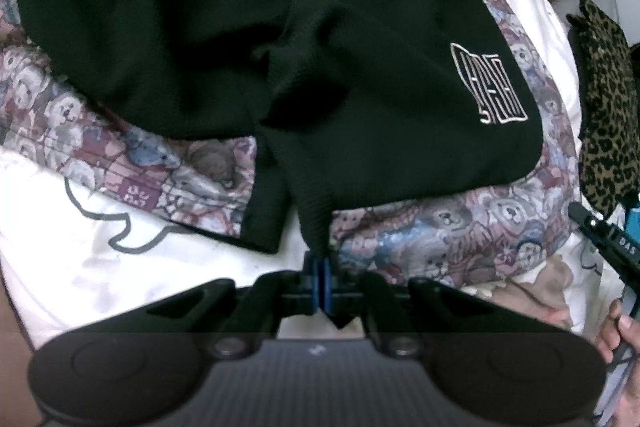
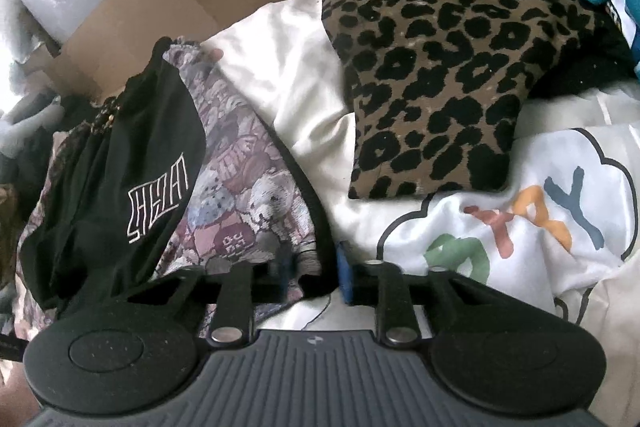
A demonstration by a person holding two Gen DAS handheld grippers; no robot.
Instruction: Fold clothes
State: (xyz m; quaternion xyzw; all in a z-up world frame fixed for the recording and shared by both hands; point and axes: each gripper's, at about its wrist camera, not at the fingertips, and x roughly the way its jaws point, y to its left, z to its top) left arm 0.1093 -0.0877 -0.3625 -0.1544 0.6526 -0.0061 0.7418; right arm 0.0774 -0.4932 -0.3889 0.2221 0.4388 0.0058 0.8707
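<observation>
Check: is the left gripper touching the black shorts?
Touching. The left wrist view shows the left gripper closed on the hem of the black shorts.

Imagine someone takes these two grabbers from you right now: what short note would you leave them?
Left gripper: shut on the hem of the black shorts.
Right gripper: jaws apart, astride the dark-trimmed edge of the teddy-bear print garment; not clamped yet.
Layout: the shorts lie spread on top of the teddy-bear garment, on the white bedding. Leopard cushion lies to the right, clear of both.
Done: no fold visible yet.
Left: fold the shorts, then the teddy-bear garment.
</observation>
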